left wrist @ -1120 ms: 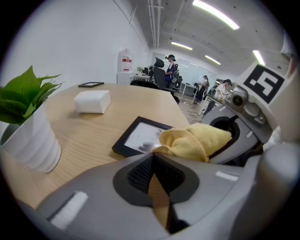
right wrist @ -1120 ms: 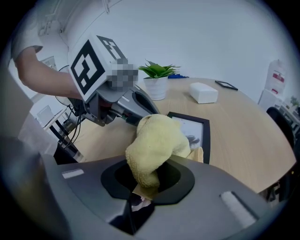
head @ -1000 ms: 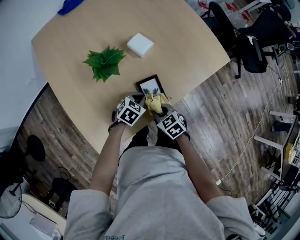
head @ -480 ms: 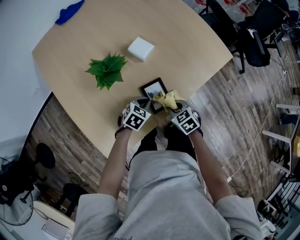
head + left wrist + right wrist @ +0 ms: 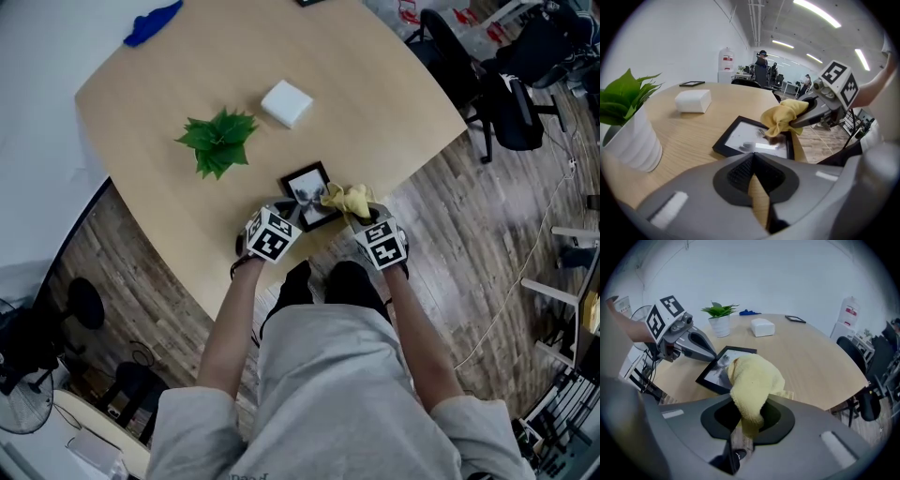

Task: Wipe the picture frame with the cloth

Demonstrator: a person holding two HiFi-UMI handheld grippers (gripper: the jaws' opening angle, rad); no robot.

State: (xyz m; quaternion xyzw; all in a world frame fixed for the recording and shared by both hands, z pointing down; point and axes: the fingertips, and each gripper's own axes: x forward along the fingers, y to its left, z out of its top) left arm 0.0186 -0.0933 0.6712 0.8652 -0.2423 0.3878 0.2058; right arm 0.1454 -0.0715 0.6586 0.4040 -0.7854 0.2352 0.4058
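A black picture frame (image 5: pixel 306 190) lies flat near the table's front edge; it also shows in the left gripper view (image 5: pixel 740 139) and the right gripper view (image 5: pixel 714 372). My right gripper (image 5: pixel 360 212) is shut on a bunched yellow cloth (image 5: pixel 346 199), which rests on the frame's right edge. The cloth (image 5: pixel 752 383) fills the jaws in the right gripper view and hides the frame's near corner. My left gripper (image 5: pixel 293 215) is shut with nothing in it, its tip at the frame's near left corner. From the left gripper view, the cloth (image 5: pixel 783 117) touches the glass.
A potted green plant (image 5: pixel 217 141) and a white box (image 5: pixel 286 102) stand further back on the wooden table (image 5: pixel 375 84). A blue object (image 5: pixel 155 23) and a small black flat item (image 5: pixel 795 319) lie at the far rim. Office chairs (image 5: pixel 511 89) stand off to the right.
My right gripper has slid the cloth rightward, from over the frame's lower part to its right edge. The left gripper has stayed at the frame's corner.
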